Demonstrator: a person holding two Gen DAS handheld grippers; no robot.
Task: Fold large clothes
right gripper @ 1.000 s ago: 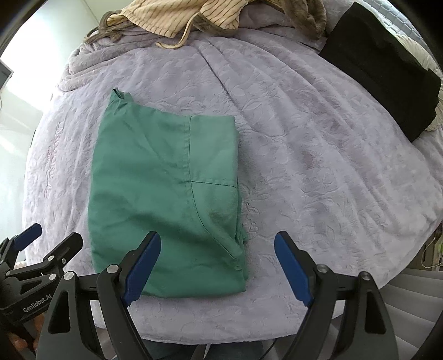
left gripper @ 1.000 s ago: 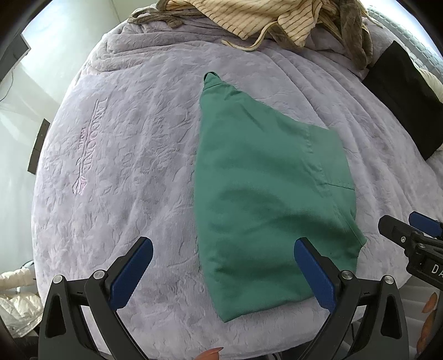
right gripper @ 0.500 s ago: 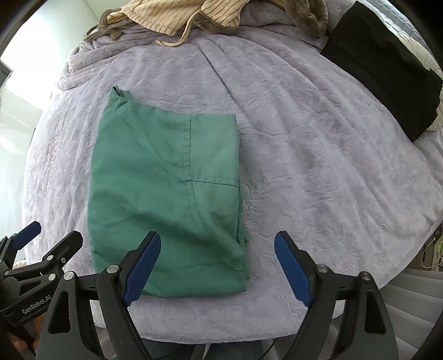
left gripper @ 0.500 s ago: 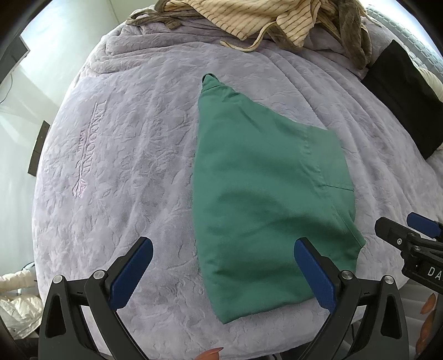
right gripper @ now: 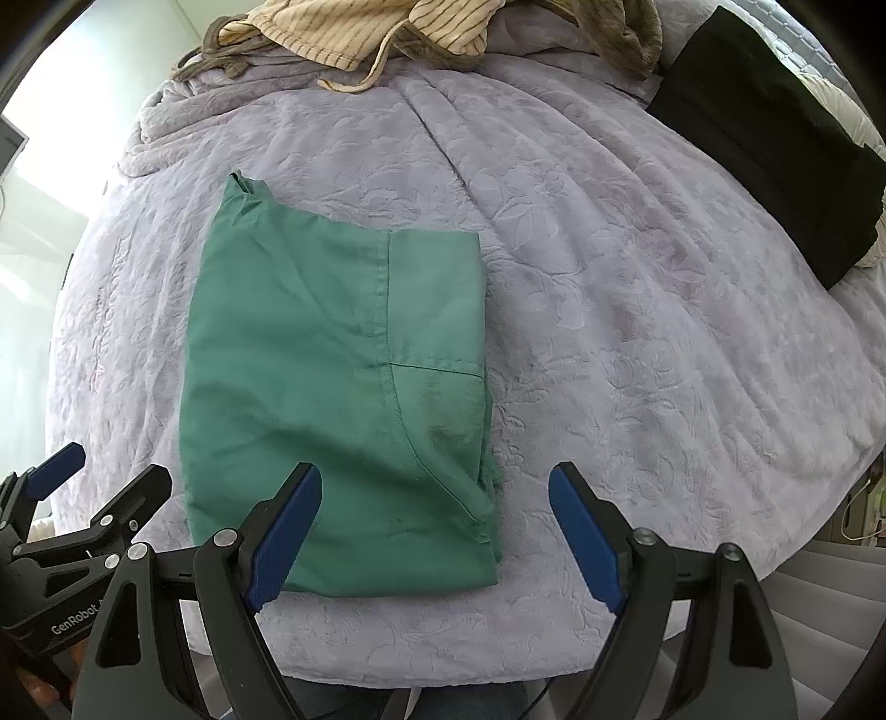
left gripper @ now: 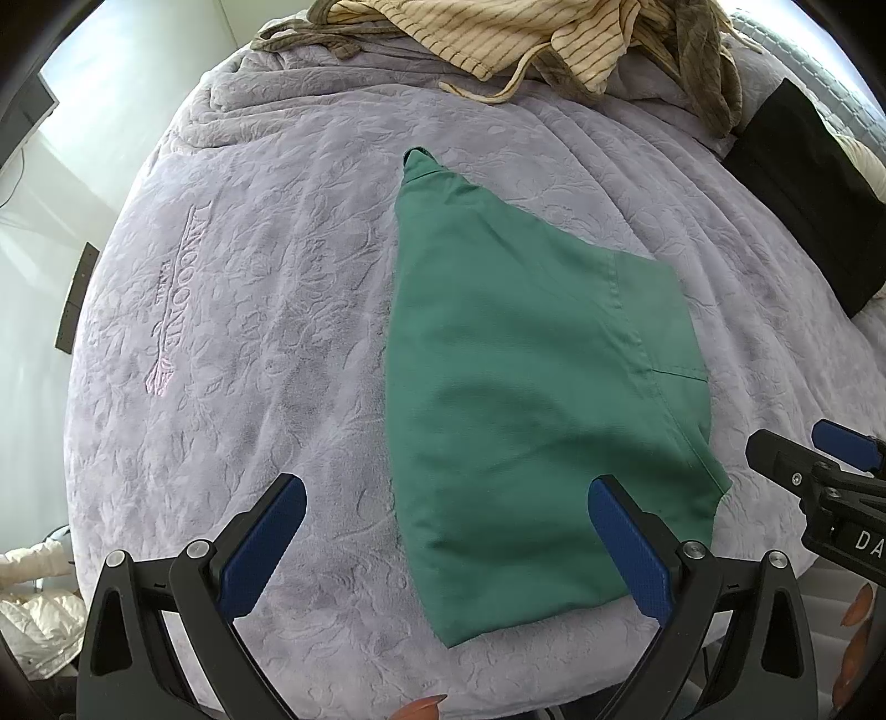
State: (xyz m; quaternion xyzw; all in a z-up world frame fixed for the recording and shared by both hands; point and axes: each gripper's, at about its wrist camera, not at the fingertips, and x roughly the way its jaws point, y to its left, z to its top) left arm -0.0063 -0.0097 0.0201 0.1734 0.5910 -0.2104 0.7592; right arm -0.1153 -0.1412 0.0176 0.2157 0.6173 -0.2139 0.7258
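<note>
A green garment [left gripper: 531, 399] is laid flat, folded into a rough rectangle, on a lilac bedspread [left gripper: 249, 310] near the close edge of the bed. Seams are seen along its right side, and a small collar-like tip is poked out at its far left corner. The cloth appears smooth and matte, with soft creases.

No containers are seen. On the bedspread, embossed lettering is stitched to the left of the garment; it cannot be read with certainty. The bedspread is plush, with a raised leaf pattern. "GenRobot" is printed on the black body of the left gripper [right gripper: 72, 498], as seen at the left edge of the right wrist view.

A striped cream garment [right gripper: 360, 27] with a drawstring is heaped at the far edge, over brownish cloth. A folded black cloth [right gripper: 775, 127] is placed at the far right.

The left gripper [left gripper: 443, 531] is held with its blue-padded fingers [left gripper: 260, 548] wide apart above the near left part of the garment, nothing gripped. The right gripper [right gripper: 434, 531] is likewise spread wide over the garment's near right corner, empty.
</note>
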